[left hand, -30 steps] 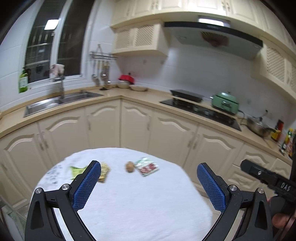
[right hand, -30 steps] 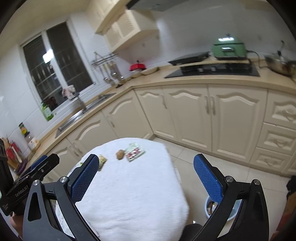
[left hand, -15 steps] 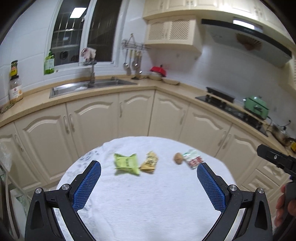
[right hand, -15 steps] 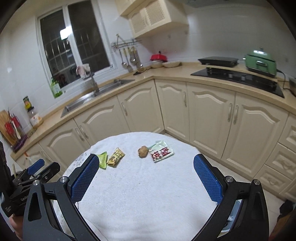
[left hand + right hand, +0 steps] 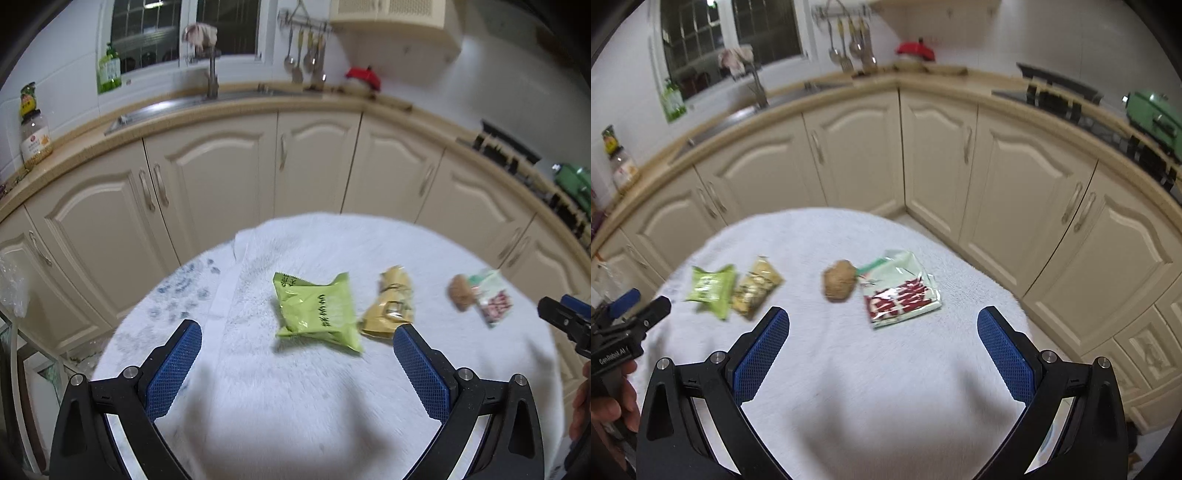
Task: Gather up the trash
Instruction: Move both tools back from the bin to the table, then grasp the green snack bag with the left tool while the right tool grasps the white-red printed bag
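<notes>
Several pieces of trash lie on a round table under a white cloth (image 5: 303,391). A green wrapper (image 5: 317,310) (image 5: 711,285) lies just beyond my left gripper (image 5: 297,332), which is open and empty. A yellow wrapper (image 5: 390,302) (image 5: 757,286) lies right beside it. A brown crumpled lump (image 5: 839,280) (image 5: 460,293) touches a white-and-red wrapper (image 5: 901,290) (image 5: 493,299). My right gripper (image 5: 882,332) is open and empty, just short of that wrapper.
Cream kitchen cabinets (image 5: 938,155) curve around behind the table. The counter holds a sink (image 5: 173,107), a hob (image 5: 1056,92) and a green pot (image 5: 1152,114). The other gripper's black body (image 5: 624,332) shows at the left edge of the right wrist view.
Both grippers have tilted down and moved closer to the table. The trash now looks larger and nearer to the fingertips. Both stay open.
</notes>
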Demonstrator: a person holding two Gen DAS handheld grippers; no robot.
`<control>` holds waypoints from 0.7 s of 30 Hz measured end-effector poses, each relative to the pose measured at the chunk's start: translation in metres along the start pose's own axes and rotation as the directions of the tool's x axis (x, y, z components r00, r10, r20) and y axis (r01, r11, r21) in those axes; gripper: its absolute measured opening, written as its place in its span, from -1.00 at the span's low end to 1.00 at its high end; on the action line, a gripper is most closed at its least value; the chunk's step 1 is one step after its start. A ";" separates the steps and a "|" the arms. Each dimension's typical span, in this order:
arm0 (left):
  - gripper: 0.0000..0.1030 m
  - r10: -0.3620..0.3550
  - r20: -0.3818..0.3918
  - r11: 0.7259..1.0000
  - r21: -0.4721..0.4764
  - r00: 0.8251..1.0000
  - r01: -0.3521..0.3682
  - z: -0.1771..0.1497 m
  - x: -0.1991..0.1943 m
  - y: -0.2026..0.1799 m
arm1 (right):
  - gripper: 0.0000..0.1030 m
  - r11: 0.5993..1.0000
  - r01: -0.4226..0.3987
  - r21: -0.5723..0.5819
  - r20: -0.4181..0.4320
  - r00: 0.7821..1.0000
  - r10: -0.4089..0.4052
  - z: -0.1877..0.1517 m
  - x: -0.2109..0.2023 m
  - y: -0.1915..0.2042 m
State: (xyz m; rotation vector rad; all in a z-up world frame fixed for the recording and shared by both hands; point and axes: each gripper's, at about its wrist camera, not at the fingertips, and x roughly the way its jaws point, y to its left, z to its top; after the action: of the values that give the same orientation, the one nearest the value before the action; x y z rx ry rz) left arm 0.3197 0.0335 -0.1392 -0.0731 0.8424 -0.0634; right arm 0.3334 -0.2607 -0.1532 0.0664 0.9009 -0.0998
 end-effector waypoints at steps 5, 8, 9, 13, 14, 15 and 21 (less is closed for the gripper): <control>0.99 0.045 -0.089 0.998 0.039 0.995 -0.041 0.027 0.067 -0.023 | 1.00 1.000 0.018 -0.025 -0.064 0.998 -0.019 0.009 0.047 -0.018; 0.98 0.060 -0.126 0.997 0.046 0.990 -0.054 0.039 0.100 -0.033 | 1.00 0.997 0.033 -0.063 -0.097 0.995 -0.039 0.013 0.070 -0.022; 0.99 0.058 -0.134 0.998 0.046 0.989 -0.053 0.043 0.109 -0.037 | 1.00 0.997 0.030 -0.075 -0.109 0.993 -0.038 0.013 0.076 -0.022; 0.87 0.037 -0.120 0.998 0.046 0.992 -0.032 0.059 0.131 -0.048 | 0.77 0.993 0.008 -0.119 -0.131 0.991 -0.023 0.008 0.091 -0.018; 0.68 0.034 -0.111 0.998 0.050 0.993 -0.028 0.063 0.135 -0.051 | 0.69 0.992 -0.002 -0.124 -0.124 0.992 -0.014 0.007 0.090 -0.017; 0.57 0.025 -0.100 0.998 0.060 0.995 -0.020 0.068 0.139 -0.055 | 0.54 0.992 -0.011 -0.122 -0.119 0.993 -0.003 0.007 0.089 -0.016; -0.16 -0.021 -0.087 0.995 0.093 0.996 0.029 0.085 0.160 -0.069 | 0.46 0.994 -0.042 -0.104 -0.124 0.992 0.029 0.001 0.080 -0.014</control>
State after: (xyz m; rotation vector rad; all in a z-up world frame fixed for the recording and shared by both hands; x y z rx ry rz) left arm 0.4875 -0.0457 -0.1959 0.0079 0.9230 -0.1309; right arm 0.3819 -0.2798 -0.2160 -0.0108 1.0260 -0.0147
